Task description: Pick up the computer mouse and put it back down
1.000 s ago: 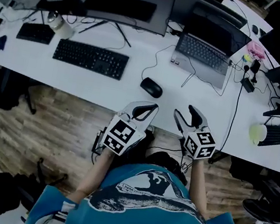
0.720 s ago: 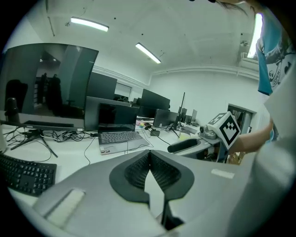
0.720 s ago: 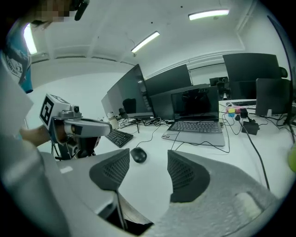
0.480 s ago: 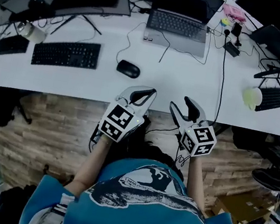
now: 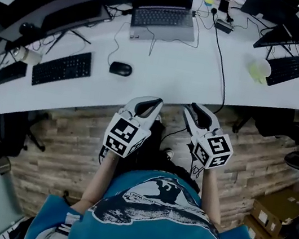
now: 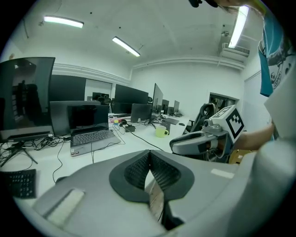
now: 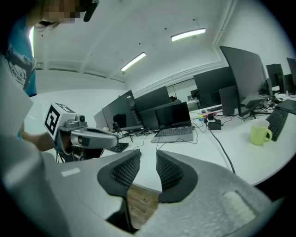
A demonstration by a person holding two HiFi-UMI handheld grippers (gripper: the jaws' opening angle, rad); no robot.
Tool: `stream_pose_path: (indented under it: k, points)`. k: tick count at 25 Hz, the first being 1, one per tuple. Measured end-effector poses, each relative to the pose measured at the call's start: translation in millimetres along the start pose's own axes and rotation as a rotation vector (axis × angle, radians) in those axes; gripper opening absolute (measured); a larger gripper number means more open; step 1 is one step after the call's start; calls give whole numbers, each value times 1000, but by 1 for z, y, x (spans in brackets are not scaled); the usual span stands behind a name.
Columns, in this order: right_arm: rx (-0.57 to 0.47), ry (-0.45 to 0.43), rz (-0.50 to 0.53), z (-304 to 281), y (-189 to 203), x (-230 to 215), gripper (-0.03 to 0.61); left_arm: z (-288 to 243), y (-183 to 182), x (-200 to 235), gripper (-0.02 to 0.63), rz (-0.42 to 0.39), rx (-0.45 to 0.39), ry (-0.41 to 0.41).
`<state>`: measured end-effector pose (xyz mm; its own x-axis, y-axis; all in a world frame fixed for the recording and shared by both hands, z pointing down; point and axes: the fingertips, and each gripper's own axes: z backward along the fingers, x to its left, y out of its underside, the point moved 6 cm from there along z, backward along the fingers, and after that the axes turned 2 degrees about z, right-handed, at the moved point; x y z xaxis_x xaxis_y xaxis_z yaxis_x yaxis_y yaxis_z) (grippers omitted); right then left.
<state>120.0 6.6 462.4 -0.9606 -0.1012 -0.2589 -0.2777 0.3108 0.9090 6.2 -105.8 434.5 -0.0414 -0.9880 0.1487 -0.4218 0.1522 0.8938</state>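
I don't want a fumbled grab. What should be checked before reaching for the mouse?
1. Mouse in plain sight on the desk: ok.
2. Keyboard apart from the mouse: ok.
3. Left gripper ready to grab: not ok, jaws shut, empty.
4. Right gripper ready: not ok, jaws have just been closing, narrow gap, nothing between.
5. Grippers over the desk: not ok, both short of its edge.

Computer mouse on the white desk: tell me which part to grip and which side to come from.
Grip the computer mouse across its two long flanks at mid-body, where the low rounded shell looks narrowest. Come down from above, from the near edge of the desk: it lies flat with bare surface around it, the keyboard and laptop standing apart.
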Motion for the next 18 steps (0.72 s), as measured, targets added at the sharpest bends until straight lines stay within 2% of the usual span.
stream_pose_path:
  k: [4, 9, 18]
  points:
    - [-49, 10, -14, 26, 6, 8, 79, 13, 0, -29, 14, 15, -18, 37]
    - [-108, 24, -30, 58, 15, 21, 2, 31, 3, -64, 14, 11, -42, 60]
    - [-144, 40, -16, 98, 28, 45, 2, 52, 23, -109, 14, -23, -49, 99]
